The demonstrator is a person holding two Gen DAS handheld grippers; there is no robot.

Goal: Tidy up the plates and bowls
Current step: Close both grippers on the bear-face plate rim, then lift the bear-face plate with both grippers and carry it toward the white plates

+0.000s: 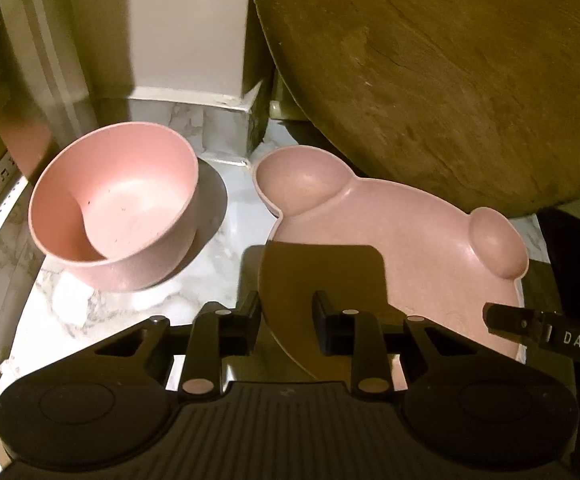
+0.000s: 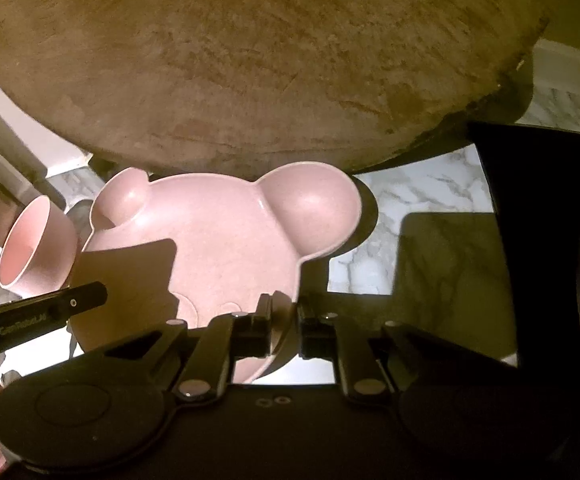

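A pink bear-shaped plate (image 1: 405, 240) with two round ear hollows lies on the marble top; it also shows in the right wrist view (image 2: 226, 240). A pink bowl (image 1: 118, 208) stands upright to its left, also at the left of the right wrist view (image 2: 34, 248). My left gripper (image 1: 286, 320) is open, with the plate's near-left rim between its fingers but not pinched. My right gripper (image 2: 284, 328) is shut on the plate's near-right rim. The right gripper's finger (image 1: 529, 326) shows at the plate's right edge in the left wrist view.
A large round wooden board (image 2: 250, 60) leans or hangs just behind the plate, overlapping its far edge; it also shows in the left wrist view (image 1: 449, 72). A white wall corner (image 1: 190, 32) stands behind the bowl. A dark object (image 2: 549, 240) is at the right.
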